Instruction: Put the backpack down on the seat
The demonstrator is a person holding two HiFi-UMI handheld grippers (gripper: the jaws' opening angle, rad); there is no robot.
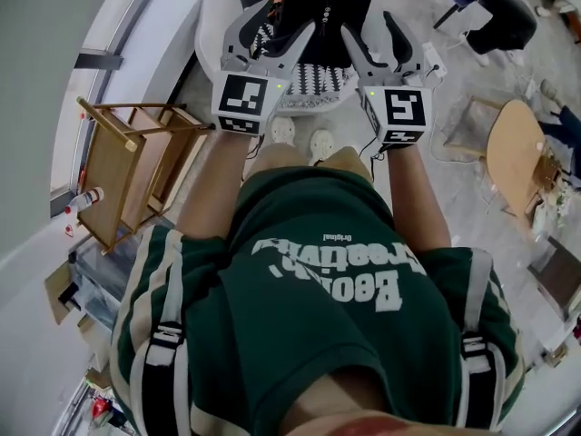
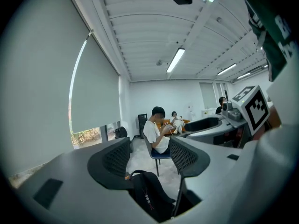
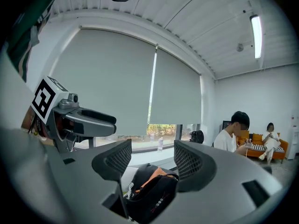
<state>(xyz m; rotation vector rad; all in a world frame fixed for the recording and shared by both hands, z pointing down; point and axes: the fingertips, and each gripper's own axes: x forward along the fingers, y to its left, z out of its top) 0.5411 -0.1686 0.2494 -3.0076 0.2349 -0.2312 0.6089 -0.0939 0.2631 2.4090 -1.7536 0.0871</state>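
The black backpack (image 1: 318, 7) with an orange strap lies on a round white seat (image 1: 211, 25) that has a black-and-white patterned cushion (image 1: 313, 84). My left gripper (image 1: 289, 16) hovers over the bag's left side, jaws apart and holding nothing. Just to its right, my right gripper (image 1: 367, 22) is open too, above the bag's right edge. In the left gripper view the backpack (image 2: 149, 197) shows low down, beyond the spread jaws of the left gripper (image 2: 149, 160). The right gripper view has the backpack (image 3: 149, 190) below the right gripper (image 3: 147, 160), orange strap on top.
A wooden chair (image 1: 127, 166) lies tipped at the left by the window wall. A round wooden table (image 1: 513, 148) stands at the right. My white shoes (image 1: 300, 136) are at the seat's foot. A person on a blue chair (image 2: 156, 134) sits further off.
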